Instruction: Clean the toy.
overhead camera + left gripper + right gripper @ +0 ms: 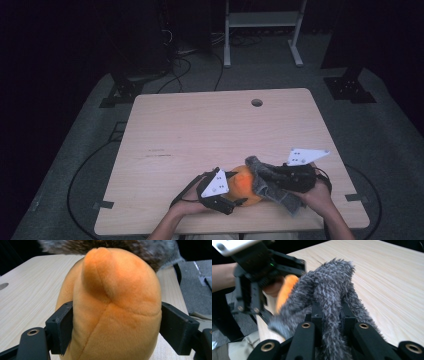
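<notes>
Left claw (231, 192), near the front edge of the pale wooden bench (200, 130): jaws clamped on both flanks of the round orange plush ball (243, 185), pads pressing into the pile in the left gripper view, plush (110, 315) bulging between them. Judged purpose: to pin the ball steady on the bench so the other hand can work against it. A raised seamed lobe stands up on the ball's top. To the right, the shaggy grey fabric cloth (267, 182) drapes over the ball's far side, touching it. Right claw (280, 180): jaws drawn close together, pinching a fold of the cloth (329, 315), which rises between them. That narrow pinch likely lets the cloth be dragged across the ball, as for wiping or wrapping.
</notes>
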`<move>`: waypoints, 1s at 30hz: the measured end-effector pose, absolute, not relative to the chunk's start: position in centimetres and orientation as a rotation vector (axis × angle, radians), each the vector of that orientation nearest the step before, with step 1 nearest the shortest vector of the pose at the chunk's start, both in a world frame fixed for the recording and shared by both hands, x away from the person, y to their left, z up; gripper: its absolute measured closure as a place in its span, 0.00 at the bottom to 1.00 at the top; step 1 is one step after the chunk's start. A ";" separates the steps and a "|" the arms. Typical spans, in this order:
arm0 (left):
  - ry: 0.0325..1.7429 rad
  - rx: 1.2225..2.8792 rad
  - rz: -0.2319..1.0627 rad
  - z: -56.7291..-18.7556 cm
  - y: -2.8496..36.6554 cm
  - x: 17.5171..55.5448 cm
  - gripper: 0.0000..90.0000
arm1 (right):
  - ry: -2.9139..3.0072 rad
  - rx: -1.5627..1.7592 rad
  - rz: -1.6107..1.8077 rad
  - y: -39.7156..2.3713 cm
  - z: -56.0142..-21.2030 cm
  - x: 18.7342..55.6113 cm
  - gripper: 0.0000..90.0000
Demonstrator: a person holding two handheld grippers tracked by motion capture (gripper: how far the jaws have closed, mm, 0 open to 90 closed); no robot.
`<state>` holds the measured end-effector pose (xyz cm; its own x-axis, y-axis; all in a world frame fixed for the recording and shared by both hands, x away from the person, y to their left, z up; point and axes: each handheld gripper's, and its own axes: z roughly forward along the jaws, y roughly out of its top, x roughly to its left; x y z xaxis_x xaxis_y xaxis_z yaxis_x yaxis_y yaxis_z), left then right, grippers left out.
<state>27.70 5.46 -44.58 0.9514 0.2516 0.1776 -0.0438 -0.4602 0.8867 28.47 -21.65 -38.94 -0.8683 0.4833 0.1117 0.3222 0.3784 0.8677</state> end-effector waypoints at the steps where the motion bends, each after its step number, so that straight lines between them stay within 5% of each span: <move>1: 0.140 2.028 0.349 -44.6 5.4 27.6 0.22 | 2.473 0.715 1.506 -21.3 -38.7 28.3 0.86; 7: 0.116 2.041 0.375 -44.6 5.2 27.4 0.22 | 2.497 0.588 1.498 -18.6 -37.5 27.3 0.86; 19: 0.149 2.032 0.355 -44.5 6.0 27.9 0.23 | 2.418 0.937 1.597 -24.6 -40.8 30.0 0.86; 30: 0.221 2.032 0.316 -44.5 7.3 28.7 0.22 | 2.422 0.914 1.606 -24.3 -41.2 30.0 0.86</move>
